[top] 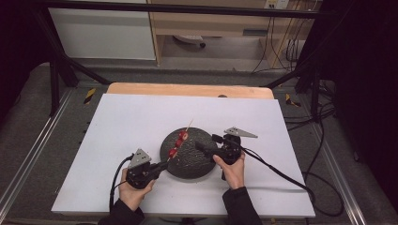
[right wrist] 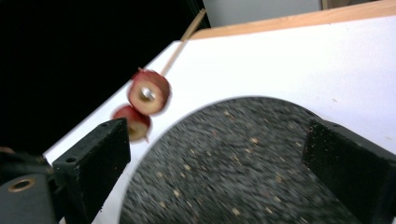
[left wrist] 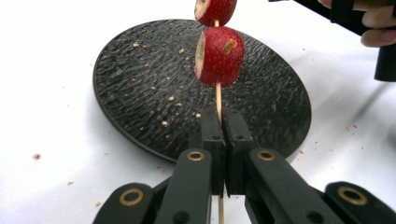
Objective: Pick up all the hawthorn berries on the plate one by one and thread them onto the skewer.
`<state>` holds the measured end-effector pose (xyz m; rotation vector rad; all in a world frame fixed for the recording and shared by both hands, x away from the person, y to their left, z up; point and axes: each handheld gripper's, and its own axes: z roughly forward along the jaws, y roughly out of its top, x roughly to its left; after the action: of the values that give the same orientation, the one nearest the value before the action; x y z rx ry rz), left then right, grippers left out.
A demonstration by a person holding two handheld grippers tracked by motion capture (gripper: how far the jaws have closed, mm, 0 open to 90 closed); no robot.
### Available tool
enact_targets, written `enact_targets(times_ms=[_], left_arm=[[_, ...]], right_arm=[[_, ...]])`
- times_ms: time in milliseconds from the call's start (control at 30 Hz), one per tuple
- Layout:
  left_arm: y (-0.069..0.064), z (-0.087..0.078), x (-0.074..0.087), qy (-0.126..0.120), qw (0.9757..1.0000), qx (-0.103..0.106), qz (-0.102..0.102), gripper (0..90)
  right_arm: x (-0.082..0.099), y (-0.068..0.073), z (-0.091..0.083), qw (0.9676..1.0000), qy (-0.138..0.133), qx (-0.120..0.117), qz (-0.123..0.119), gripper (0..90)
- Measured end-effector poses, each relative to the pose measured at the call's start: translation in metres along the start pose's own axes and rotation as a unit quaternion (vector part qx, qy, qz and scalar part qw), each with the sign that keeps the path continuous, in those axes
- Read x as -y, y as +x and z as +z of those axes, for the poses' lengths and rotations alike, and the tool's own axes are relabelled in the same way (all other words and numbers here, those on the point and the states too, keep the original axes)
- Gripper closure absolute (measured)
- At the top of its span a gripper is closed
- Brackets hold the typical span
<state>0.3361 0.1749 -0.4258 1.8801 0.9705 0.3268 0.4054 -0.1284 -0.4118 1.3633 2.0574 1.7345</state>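
Jaws of our left gripper (left wrist: pixel 219 126) are clamped on the wooden skewer (left wrist: pixel 218 100), holding its red fruit slices (left wrist: pixel 219 56) up over the black plate (left wrist: pixel 140 93) on the desk (top: pixel 122 122). Our right gripper (right wrist: pixel 215 154) hangs over that plate, jaws wide apart, nothing between them.

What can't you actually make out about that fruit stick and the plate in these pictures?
- Skewer: in the left gripper view its far end and part of the top fruit piece run off the top edge.
- Fruit pieces: in the high view, too small to count surely.
- Black plate: in the right gripper view, blurred and cut off by the bottom edge.
- What fruit it is: cannot tell.
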Motion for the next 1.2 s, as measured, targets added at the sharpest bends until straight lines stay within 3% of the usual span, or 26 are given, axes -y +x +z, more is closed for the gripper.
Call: enact_targets(times_ms=[300, 533, 600, 700, 933, 1200], left_arm=[[0.007, -0.004, -0.001, 0.017, 0.9998, 0.004, 0.004, 88.7], [0.009, -0.005, -0.005, 0.033, 0.9994, 0.008, 0.009, 88.6], [0.010, -0.005, -0.007, 0.034, 0.9993, 0.009, 0.007, 88.7], [0.011, -0.006, -0.011, 0.038, 0.9992, 0.009, 0.008, 88.7], [0.014, -0.004, -0.025, 0.060, 0.9980, -0.001, 0.018, 88.7], [0.015, 0.010, -0.035, 0.094, 0.9951, -0.004, 0.031, 88.7]], right_arm=[[0.002, -0.017, -0.018, 0.9955, 0.072, 0.023, -0.057, 2.2], [0.007, -0.032, -0.035, 0.9892, 0.111, 0.047, -0.083, 1.6], [0.009, -0.036, -0.042, 0.9880, 0.116, 0.044, -0.092, 1.3], [0.014, -0.043, -0.050, 0.9880, 0.118, 0.046, -0.089, 2.2], [0.026, -0.056, -0.064, 0.9840, 0.138, 0.055, -0.098, 2.2], [0.036, -0.062, -0.075, 0.9791, 0.158, 0.066, -0.110, 2.3]])
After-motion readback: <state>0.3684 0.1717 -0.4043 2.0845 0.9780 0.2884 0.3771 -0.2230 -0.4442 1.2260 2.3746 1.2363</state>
